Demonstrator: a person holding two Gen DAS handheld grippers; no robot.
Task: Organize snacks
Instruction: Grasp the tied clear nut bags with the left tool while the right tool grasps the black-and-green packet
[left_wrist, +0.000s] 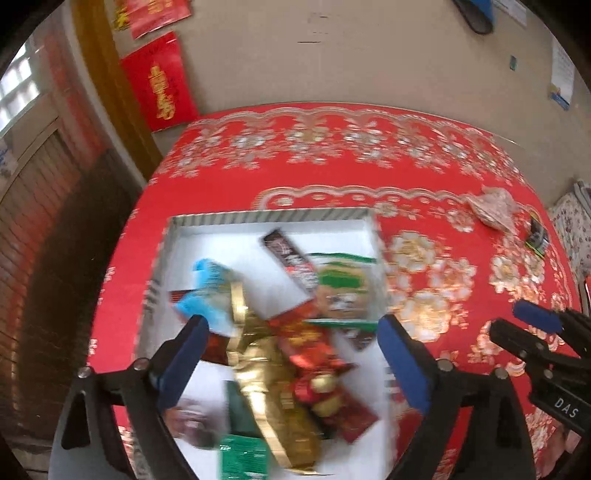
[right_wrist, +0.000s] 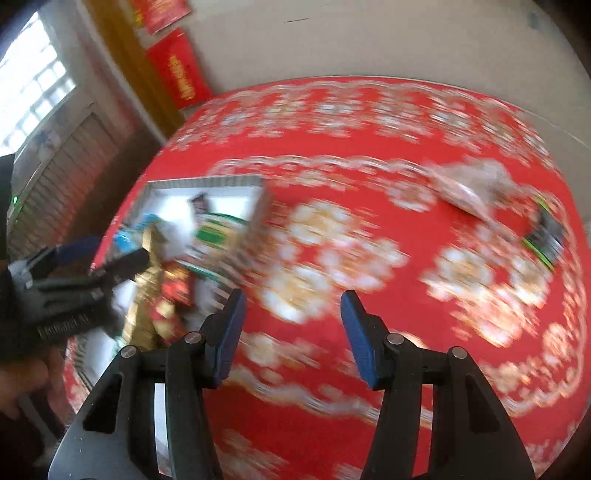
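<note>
A white box (left_wrist: 266, 216) with a striped rim sits on the red tablecloth and holds several snacks: a gold packet (left_wrist: 258, 373), a blue packet (left_wrist: 208, 291), a dark bar (left_wrist: 290, 256), a green-and-white packet (left_wrist: 341, 284) and red packets (left_wrist: 317, 354). My left gripper (left_wrist: 291, 328) is open and empty above the box. My right gripper (right_wrist: 293, 306) is open and empty over bare cloth right of the box (right_wrist: 207, 182). It also shows at the right edge of the left wrist view (left_wrist: 517, 321). A clear bag (right_wrist: 469, 184) and a dark green-edged packet (right_wrist: 546, 232) lie at the far right.
The table wears a red cloth with gold and white flowers (left_wrist: 424, 166). It stands against a beige wall with red posters (left_wrist: 162, 88). A wooden door frame and a window are at the left. The clear bag (left_wrist: 493, 208) and dark packet (left_wrist: 537, 236) lie near the table's right edge.
</note>
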